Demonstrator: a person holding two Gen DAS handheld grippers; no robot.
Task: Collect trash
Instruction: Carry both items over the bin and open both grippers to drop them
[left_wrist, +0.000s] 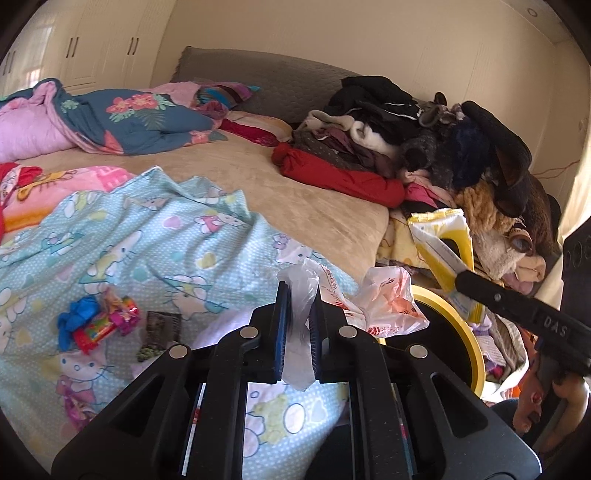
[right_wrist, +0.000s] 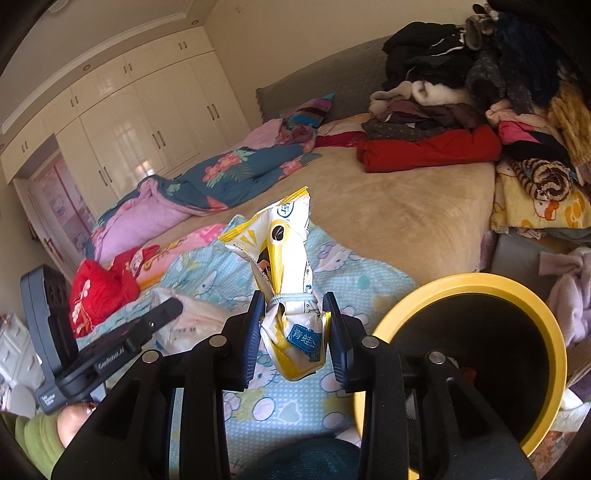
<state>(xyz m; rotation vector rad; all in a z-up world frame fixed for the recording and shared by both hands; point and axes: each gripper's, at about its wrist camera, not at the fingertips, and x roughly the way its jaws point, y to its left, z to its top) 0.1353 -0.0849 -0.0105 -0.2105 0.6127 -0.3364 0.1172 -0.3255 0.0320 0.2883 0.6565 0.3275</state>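
Pinching a thin plastic bag (left_wrist: 301, 291), the left gripper (left_wrist: 298, 314) keeps it off the quilt (left_wrist: 147, 236). Opposite, the right gripper (right_wrist: 293, 325) clamps a yellow snack packet (right_wrist: 284, 258) beside the yellow-rimmed bin (right_wrist: 546, 332), likely for dropping.

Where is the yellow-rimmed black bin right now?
The round yellow-rimmed black bin sits at the lower right of the right wrist view, beside the bed's foot edge, just right of the right tongs gripping a yellow-and-white snack wrapper.

Black claw (left_wrist: 297, 321); blue pads (left_wrist: 282, 328); silver screws (left_wrist: 249, 333)
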